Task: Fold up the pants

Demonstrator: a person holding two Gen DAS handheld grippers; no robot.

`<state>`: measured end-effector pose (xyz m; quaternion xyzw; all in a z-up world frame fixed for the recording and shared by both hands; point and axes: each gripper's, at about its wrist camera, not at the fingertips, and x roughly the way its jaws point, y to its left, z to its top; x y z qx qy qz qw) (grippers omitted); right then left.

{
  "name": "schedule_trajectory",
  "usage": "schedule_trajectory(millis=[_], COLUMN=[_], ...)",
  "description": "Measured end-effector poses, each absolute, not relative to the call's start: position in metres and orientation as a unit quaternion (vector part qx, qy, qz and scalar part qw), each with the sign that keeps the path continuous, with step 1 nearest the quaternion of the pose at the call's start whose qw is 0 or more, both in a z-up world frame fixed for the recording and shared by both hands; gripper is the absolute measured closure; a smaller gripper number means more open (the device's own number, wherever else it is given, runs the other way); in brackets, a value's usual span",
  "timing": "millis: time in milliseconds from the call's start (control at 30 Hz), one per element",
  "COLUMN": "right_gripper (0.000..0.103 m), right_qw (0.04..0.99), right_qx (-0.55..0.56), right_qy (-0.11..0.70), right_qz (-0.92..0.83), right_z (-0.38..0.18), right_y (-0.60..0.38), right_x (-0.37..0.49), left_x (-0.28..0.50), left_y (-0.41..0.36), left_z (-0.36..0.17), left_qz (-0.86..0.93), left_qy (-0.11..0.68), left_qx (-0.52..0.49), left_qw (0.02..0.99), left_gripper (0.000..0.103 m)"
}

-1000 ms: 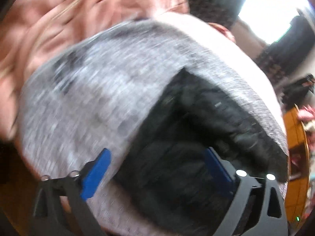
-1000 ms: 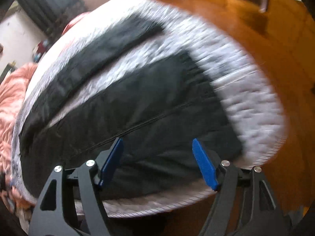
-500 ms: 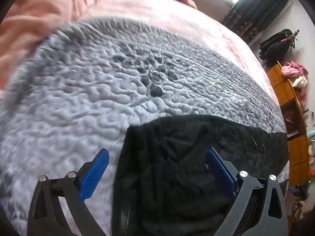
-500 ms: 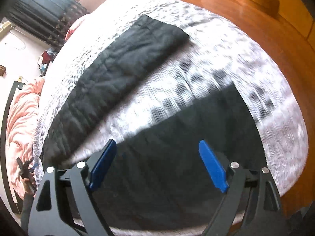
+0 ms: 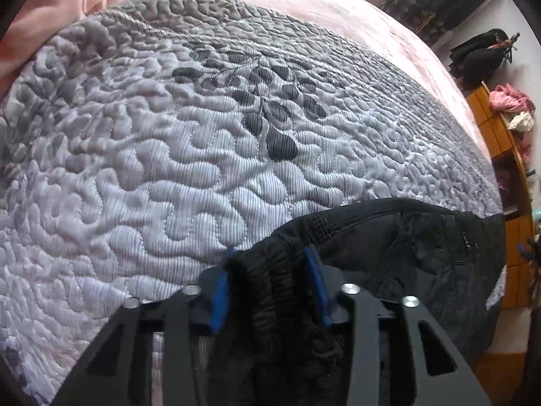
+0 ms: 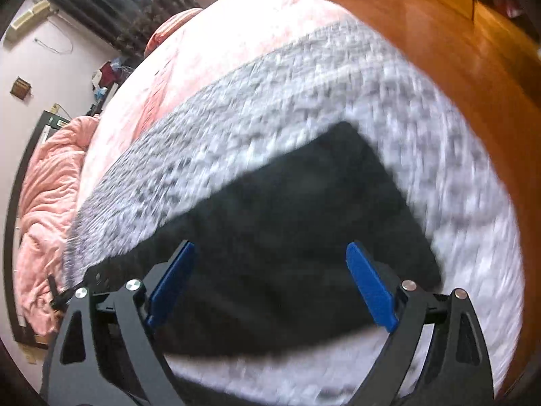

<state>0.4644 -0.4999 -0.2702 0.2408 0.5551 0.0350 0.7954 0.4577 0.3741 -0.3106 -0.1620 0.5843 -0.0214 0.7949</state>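
Observation:
Black pants point(image 5: 405, 247) lie on a grey quilted bedspread point(image 5: 169, 142). My left gripper point(image 5: 270, 264) is shut on a bunched ribbed edge of the pants, at the garment's near left end. In the right wrist view the pants point(image 6: 304, 209) lie as one flat dark slab on the bedspread point(image 6: 270, 101). My right gripper point(image 6: 270, 257) hangs open and empty above their near part, blue fingers point(image 6: 368, 287) wide apart. The right view is blurred by motion.
A pink blanket point(image 6: 44, 203) is heaped at the bed's far left and pink sheet point(image 5: 321, 6) lies beyond the quilt. Wooden floor point(image 6: 456, 44) lies right of the bed. Wooden shelves with clothes point(image 5: 507, 108) stand by the wall.
My left gripper has closed on the edge of the pants; it was open before. The pants now show as one slab where two separate legs lay. The right gripper stays open.

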Motion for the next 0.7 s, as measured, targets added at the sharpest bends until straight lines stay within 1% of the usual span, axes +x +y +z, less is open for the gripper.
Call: schedule_trajectory(millis=[33, 100, 267, 467, 500, 533, 567, 600, 633, 667, 700], right_gripper=[0.012, 0.012, 0.012, 0.012, 0.014, 0.027, 0.047, 0.061, 0.082, 0.089, 0.091], right_qw=[0.796, 0.794, 0.784, 0.764, 0.759, 0.760, 0.760, 0.762, 0.762, 0.762, 0.769], right_qx=[0.241, 0.244, 0.213, 0.226, 0.220, 0.206, 0.202, 0.212, 0.220, 0.228, 0.226], right_qy=[0.554, 0.556, 0.582, 0.603, 0.611, 0.614, 0.615, 0.610, 0.606, 0.602, 0.594], right_qz=[0.030, 0.023, 0.002, 0.040, 0.050, 0.052, 0.056, 0.059, 0.062, 0.068, 0.071], right_z=[-0.272, -0.280, -0.318, -0.356, -0.361, -0.362, -0.361, -0.358, -0.355, -0.352, -0.344], right_y=[-0.507, -0.519, -0.541, -0.551, -0.549, -0.548, -0.548, -0.552, -0.554, -0.557, -0.558], right_x=[0.479, 0.501, 0.549, 0.561, 0.560, 0.558, 0.555, 0.552, 0.549, 0.546, 0.541], left_x=[0.458, 0.458, 0.458, 0.449, 0.447, 0.445, 0.444, 0.443, 0.443, 0.442, 0.441], left_y=[0.374, 0.375, 0.373, 0.376, 0.376, 0.375, 0.374, 0.374, 0.373, 0.371, 0.370], left_z=[-0.310, -0.310, -0.308, -0.309, -0.309, -0.308, -0.307, -0.305, -0.304, -0.302, -0.300], left_qz=[-0.019, -0.016, -0.012, -0.001, 0.003, 0.007, 0.010, 0.008, 0.011, 0.014, 0.017], left_qy=[0.585, 0.583, 0.577, 0.551, 0.547, 0.543, 0.541, 0.540, 0.538, 0.537, 0.536], left_qx=[-0.159, -0.163, -0.158, -0.184, -0.186, -0.187, -0.187, -0.189, -0.189, -0.187, -0.185], left_qw=[0.795, 0.796, 0.801, 0.814, 0.816, 0.818, 0.820, 0.820, 0.821, 0.822, 0.824], left_gripper=[0.072, 0.073, 0.074, 0.074, 0.074, 0.074, 0.074, 0.076, 0.079, 0.080, 0.081])
